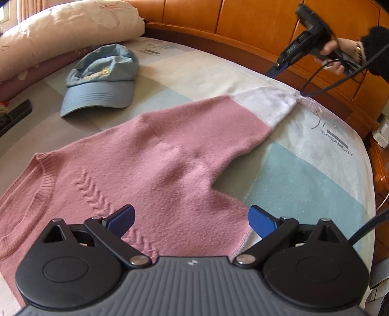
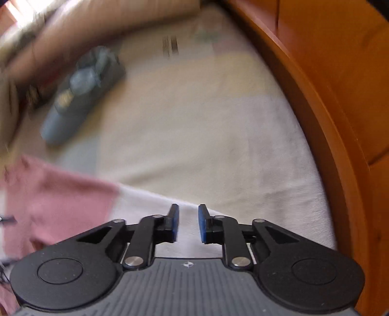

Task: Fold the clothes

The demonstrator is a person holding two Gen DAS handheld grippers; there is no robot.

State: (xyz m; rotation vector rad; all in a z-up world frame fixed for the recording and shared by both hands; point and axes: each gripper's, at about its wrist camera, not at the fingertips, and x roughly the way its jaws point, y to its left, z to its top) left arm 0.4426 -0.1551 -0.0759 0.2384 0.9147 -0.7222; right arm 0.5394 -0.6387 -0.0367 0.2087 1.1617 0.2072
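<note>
left wrist view first: the left gripper (image 1: 192,220) hangs over the pink sweater (image 1: 150,165) with its blue fingers (image 1: 121,218) spread wide and nothing between them. the sweater lies flat on the bed cover (image 1: 304,175), filling the middle of the frame, its ribbed neckline toward 9 o'clock and one sleeve running out toward 2 o'clock, where it ends in a white cuff (image 1: 267,104). a blue cap (image 1: 102,77) sits near 11 o'clock, apart from the sweater, with a floral pillow (image 1: 60,31) behind it. at 2 o'clock a hand (image 1: 340,53) in a dark sleeve holds the right gripper (image 1: 274,70) in the air just above the cuff, in front of the wooden headboard (image 1: 243,19); from here its jaws cannot be judged. right wrist view, blurred: the right gripper (image 2: 188,223) shows its blue pads (image 2: 203,223) a narrow gap apart, released, gripping nothing. the white cuff (image 2: 155,204) lies beneath them at 6 o'clock, the pink of the sweater (image 2: 48,199) at 8 o'clock, the cap (image 2: 80,97) at 10 o'clock, and the headboard (image 2: 340,97) along 3 o'clock.
</note>
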